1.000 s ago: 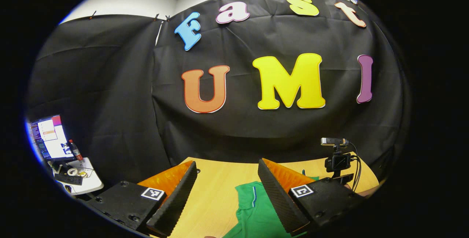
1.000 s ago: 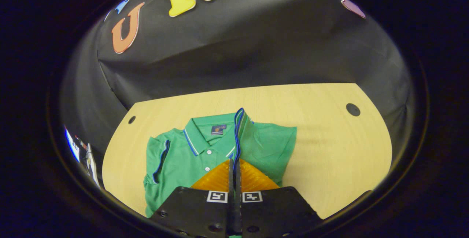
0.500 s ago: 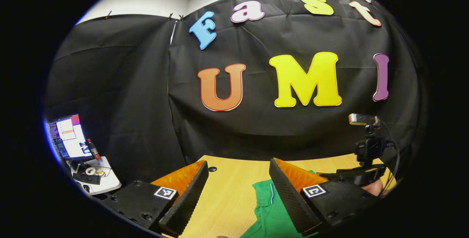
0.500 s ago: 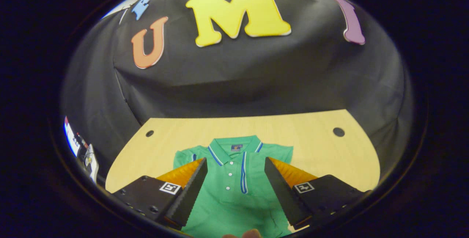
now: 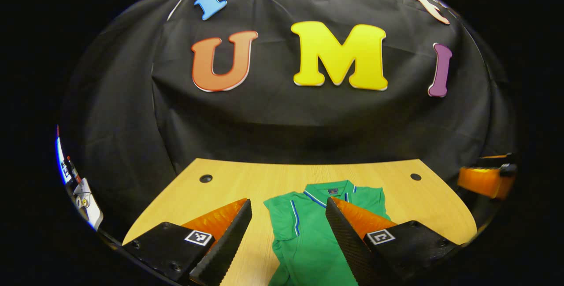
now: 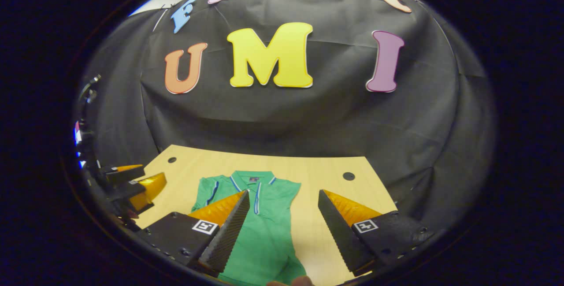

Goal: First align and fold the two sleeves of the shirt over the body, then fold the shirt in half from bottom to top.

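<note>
Now both claws, left claw (image 5: 288, 233) and right claw (image 6: 284, 226), are hanging spread, empty, above shirt (image 5: 313, 233) on bench (image 5: 220, 184); careless hem grab risks dragging sleeves loose.

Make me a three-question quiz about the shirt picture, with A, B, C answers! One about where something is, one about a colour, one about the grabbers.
1. Where does the shirt lie?
A. on the wooden table
B. on the floor
C. hung on the wall

2. What colour is the shirt?
A. red
B. green
C. white

3. How do the two grippers stand?
A. both shut on a sleeve
B. one open, one shut
C. both open, holding nothing

Answers:
1. A, both views show the shirt flat on the table, collar toward the wall.
2. B, the cloth is green, with blue and white stripes on the collar.
3. C, the left gripper and the right gripper each show a wide gap between their fingers, with no cloth pinched.
</note>
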Demonstrator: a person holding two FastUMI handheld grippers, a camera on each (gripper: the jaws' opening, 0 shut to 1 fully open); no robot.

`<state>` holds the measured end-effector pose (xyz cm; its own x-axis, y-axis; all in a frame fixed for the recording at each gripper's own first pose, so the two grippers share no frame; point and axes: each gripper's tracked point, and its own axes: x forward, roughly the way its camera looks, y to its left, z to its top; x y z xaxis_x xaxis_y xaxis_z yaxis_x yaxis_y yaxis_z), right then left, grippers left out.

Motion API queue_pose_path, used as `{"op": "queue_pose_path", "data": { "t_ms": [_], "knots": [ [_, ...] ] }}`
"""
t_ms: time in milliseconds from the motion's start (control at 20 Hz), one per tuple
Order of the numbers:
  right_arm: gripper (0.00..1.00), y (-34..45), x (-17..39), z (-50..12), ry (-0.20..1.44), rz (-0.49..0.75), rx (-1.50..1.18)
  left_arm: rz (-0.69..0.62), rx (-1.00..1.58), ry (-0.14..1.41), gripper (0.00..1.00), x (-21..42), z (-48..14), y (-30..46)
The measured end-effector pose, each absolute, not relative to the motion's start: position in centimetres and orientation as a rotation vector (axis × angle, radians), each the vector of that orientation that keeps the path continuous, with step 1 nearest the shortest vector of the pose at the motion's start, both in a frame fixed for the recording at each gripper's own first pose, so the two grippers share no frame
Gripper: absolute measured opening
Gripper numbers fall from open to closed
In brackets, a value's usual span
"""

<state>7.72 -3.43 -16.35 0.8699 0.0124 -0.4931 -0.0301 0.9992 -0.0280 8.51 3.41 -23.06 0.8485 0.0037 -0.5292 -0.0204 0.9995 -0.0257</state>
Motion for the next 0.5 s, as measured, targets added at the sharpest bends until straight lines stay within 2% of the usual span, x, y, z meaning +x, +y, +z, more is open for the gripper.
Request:
{"op": "queue_pose_path", "data": {
  "t_ms": [150,200,250,500],
  "knots": [
    [0.96,-4.9,6.0,-16.4,0.519,-0.020,-0.101,-0.037,-0.011,0.642,1.00,10.0,-28.9,2.7],
    [0.91,-5.0,5.6,-16.6,0.523,-0.026,-0.129,-0.029,0.002,0.671,1.00,10.5,-30.8,3.3],
    [0.96,-5.2,5.2,-16.6,0.524,-0.035,-0.139,-0.022,-0.005,0.701,1.00,11.0,-32.6,3.6],
    [0.95,-5.7,3.0,-19.3,0.615,-0.079,-0.115,-0.037,-0.029,0.787,1.00,12.3,-38.7,4.2]
  ]
}}
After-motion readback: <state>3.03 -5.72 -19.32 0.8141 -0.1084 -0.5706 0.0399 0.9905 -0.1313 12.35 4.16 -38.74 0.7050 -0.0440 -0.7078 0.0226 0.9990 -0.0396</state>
